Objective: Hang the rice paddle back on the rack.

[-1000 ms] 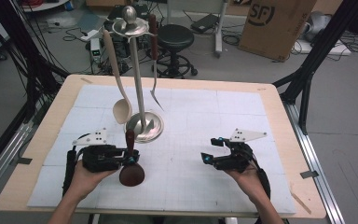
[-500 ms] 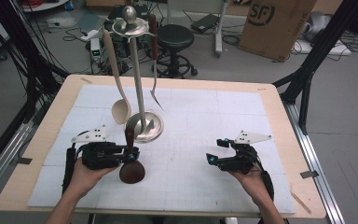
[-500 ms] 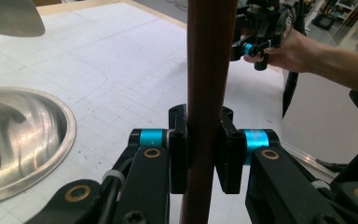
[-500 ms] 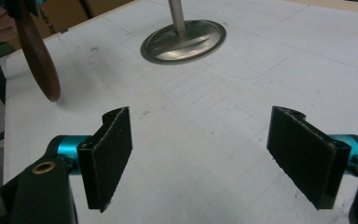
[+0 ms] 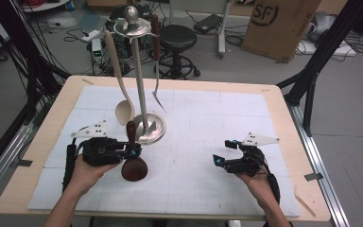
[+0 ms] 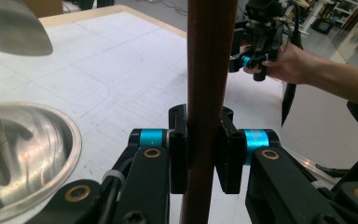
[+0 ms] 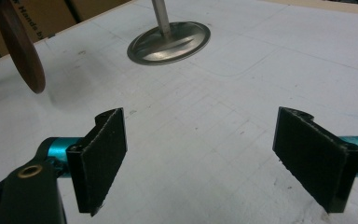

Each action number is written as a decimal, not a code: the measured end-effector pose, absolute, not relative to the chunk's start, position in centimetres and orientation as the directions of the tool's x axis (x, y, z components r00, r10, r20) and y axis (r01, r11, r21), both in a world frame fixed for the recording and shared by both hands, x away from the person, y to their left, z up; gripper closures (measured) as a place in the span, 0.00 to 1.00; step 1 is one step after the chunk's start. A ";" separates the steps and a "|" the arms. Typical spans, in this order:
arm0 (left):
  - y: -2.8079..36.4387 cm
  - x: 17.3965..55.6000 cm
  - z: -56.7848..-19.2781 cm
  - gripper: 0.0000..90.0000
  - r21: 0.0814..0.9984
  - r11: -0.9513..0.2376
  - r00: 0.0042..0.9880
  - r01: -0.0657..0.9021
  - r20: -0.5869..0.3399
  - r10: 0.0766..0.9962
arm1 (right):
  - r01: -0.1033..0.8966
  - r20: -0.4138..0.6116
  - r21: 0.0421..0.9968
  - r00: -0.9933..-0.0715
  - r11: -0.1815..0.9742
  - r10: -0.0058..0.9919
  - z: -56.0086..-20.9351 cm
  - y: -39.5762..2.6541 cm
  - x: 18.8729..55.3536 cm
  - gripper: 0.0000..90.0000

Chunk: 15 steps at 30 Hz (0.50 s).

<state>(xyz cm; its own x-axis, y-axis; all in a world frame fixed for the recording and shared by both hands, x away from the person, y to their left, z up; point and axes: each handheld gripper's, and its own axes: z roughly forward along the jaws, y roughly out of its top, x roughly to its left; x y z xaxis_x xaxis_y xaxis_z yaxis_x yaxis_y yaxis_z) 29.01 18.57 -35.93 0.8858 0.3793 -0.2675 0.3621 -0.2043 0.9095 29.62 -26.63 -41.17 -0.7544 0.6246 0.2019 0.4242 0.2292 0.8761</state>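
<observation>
The surface [image 5: 283, 118] is a pale wood top with a white squared mat on it. A strip of bare wood runs round the mat on every side. The middle and the whole 3 o'clock side of the mat are bare, so there is lots of room to move there.

The left hand-held gripper [image 5: 133, 151] sits toward 8 o'clock, near the front edge. It is squeezing the handle of a dark wooden spoon [image 5: 133, 168]. The spoon stands almost straight up, handle on top and round bowl at the bottom, right by the mat. It is smooth, dark brown with a bit of red in it. In the left gripper view the handle [image 6: 208, 93] runs straight up between the two black pads, and both pads press on it.

Just past the spoon, toward 11 o'clock, stands a shiny metal stand [image 5: 149, 127] with a round foot. A pale spoon [image 5: 120, 90] and a fork [image 5: 157, 71] hang from it.

The right hand-held gripper [image 5: 223, 152] is toward 4 o'clock. Its jaws have just been opening, and they stand wide apart with nothing between them.
</observation>
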 end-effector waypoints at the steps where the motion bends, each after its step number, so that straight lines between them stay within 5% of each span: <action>1: 18.6 29.1 -35.8 0.86 0.910 -0.202 0.885 0.363 -0.269 0.379 | 0.420 0.198 0.878 -0.756 0.231 0.624 -41.2 -26.7 29.6 0.18; 15: 18.3 30.6 -33.1 0.86 0.920 -0.189 0.891 0.344 -0.256 0.376 | 0.416 0.177 0.874 -0.753 0.250 0.633 -41.4 -26.8 29.6 0.15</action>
<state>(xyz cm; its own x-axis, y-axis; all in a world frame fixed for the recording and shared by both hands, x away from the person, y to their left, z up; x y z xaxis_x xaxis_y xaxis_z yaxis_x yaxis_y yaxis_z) 30.60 18.34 -33.07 0.8906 0.3759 -0.2560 0.3440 -0.1887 0.9198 29.57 -26.75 -41.35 -0.7532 0.6334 0.1773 0.4163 0.2504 0.8741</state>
